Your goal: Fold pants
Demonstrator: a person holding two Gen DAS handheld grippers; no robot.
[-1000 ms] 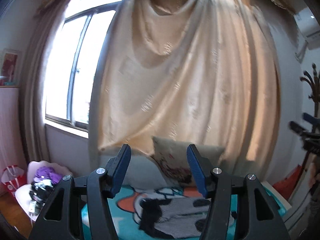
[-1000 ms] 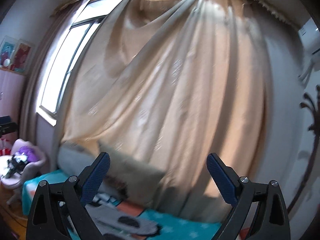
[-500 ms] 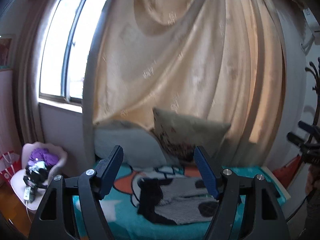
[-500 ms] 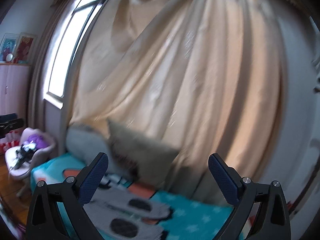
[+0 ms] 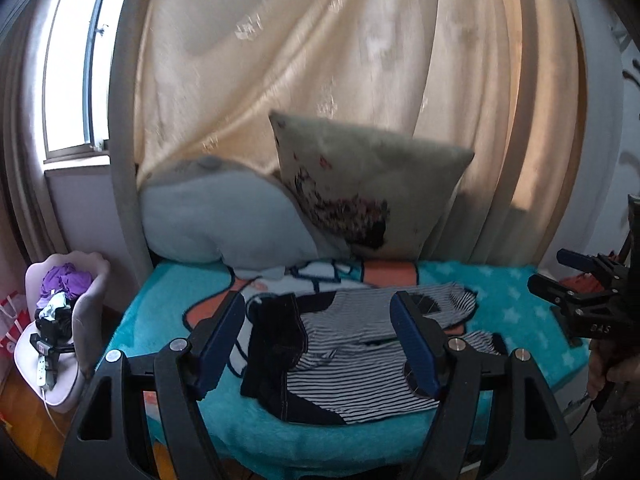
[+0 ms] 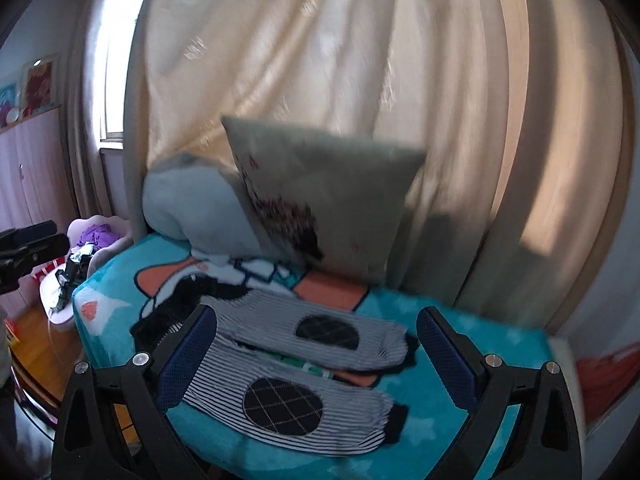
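Note:
Small black-and-white striped pants (image 5: 352,356) lie spread flat on a teal cartoon blanket (image 5: 516,312), waistband at the left, legs to the right. In the right wrist view the pants (image 6: 280,368) show two dark checked knee patches. My left gripper (image 5: 318,340) is open and empty, held above and in front of the waistband end. My right gripper (image 6: 316,356) is open and empty, held above the leg end. The right gripper also shows at the right edge of the left wrist view (image 5: 576,292).
Two pillows (image 5: 360,188) lean against a beige curtain (image 5: 360,60) behind the blanket. A pink chair (image 5: 60,320) with clothes and a cable stands left of the bed. A window (image 5: 72,60) is at the far left.
Both grippers have tilted down and moved toward the bed. The pants and blanket now fill the lower part of both views. The left gripper's fingers have spread wider.

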